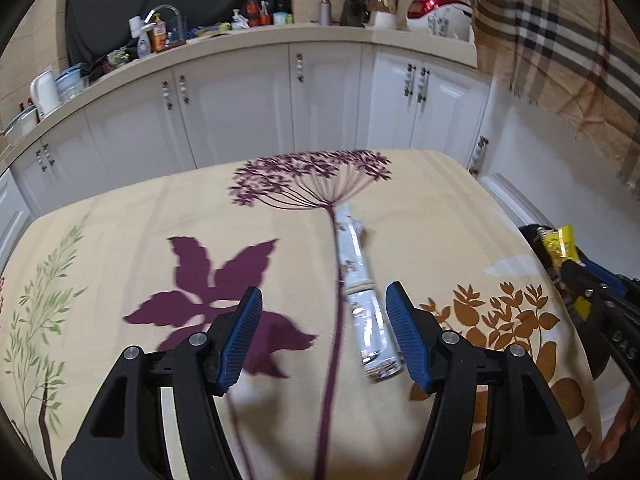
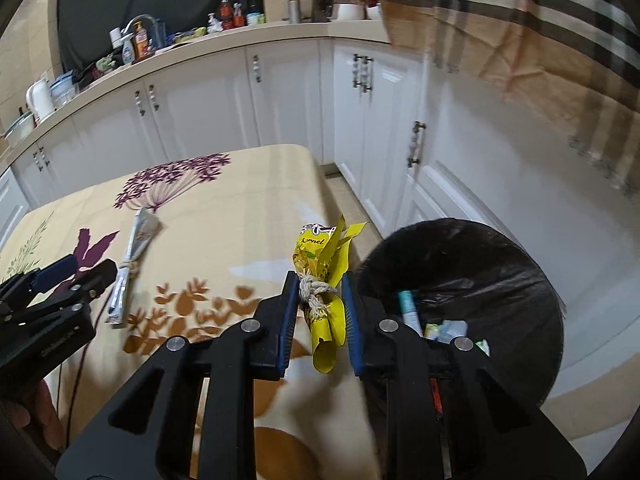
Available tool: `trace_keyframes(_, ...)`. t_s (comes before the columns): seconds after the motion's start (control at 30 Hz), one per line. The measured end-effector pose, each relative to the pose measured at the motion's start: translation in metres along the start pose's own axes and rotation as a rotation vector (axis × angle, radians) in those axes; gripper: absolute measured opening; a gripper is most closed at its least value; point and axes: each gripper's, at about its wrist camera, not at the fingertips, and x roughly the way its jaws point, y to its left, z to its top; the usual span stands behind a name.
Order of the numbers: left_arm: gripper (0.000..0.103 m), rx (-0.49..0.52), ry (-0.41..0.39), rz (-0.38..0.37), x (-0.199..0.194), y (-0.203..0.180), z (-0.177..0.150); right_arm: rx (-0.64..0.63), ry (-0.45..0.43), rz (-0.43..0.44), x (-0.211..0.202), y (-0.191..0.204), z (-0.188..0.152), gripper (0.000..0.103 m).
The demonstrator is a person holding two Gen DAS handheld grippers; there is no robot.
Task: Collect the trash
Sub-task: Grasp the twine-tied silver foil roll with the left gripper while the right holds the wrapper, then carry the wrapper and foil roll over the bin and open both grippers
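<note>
A silver-blue wrapper (image 1: 360, 288) tied with string lies on the flower-print tablecloth (image 1: 160, 220). My left gripper (image 1: 324, 304) is open, its fingers on either side of the wrapper's near end, with the wrapper close to the right finger (image 1: 404, 332). The wrapper also shows in the right wrist view (image 2: 130, 264). My right gripper (image 2: 318, 294) is shut on a yellow wrapper (image 2: 320, 276) tied with string, held above the table's right edge beside a bin lined with a black bag (image 2: 460, 256). The bin holds several pieces of trash (image 2: 436, 320).
White kitchen cabinets (image 1: 240, 104) run behind the table, under a counter crowded with bottles and containers (image 1: 160, 36). A plaid cloth (image 1: 560, 40) hangs at the upper right. The bin stands on the floor right of the table.
</note>
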Motion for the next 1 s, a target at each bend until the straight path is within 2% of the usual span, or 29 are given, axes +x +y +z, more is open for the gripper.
trace_keyframes(0.1, 0.063, 0.0, 0.055, -0.018, 0.013, -0.005, 0.002, 0.017, -0.002, -0.004, -0.001, -0.011, -0.002, 0.021)
trace_keyframes(0.17, 0.059, -0.008, 0.077, -0.025, 0.017, -0.006, 0.002, 0.027, -0.004, -0.004, -0.001, -0.017, -0.002, 0.021)
trace_keyframes(0.4, 0.02, 0.053, 0.079, 0.008, 0.019, -0.016, 0.002, 0.043, -0.01, 0.001, -0.002, -0.025, -0.004, 0.021)
trace_keyframes(0.7, 0.019, 0.074, 0.027, 0.002, 0.002, -0.02, -0.002, 0.042, -0.035, 0.012, -0.015, -0.021, -0.007, 0.021)
trace_keyframes(1.0, 0.019, 0.056, -0.045, -0.012, -0.034, -0.018, -0.01, 0.033, -0.069, 0.014, -0.038, -0.016, -0.012, 0.021)
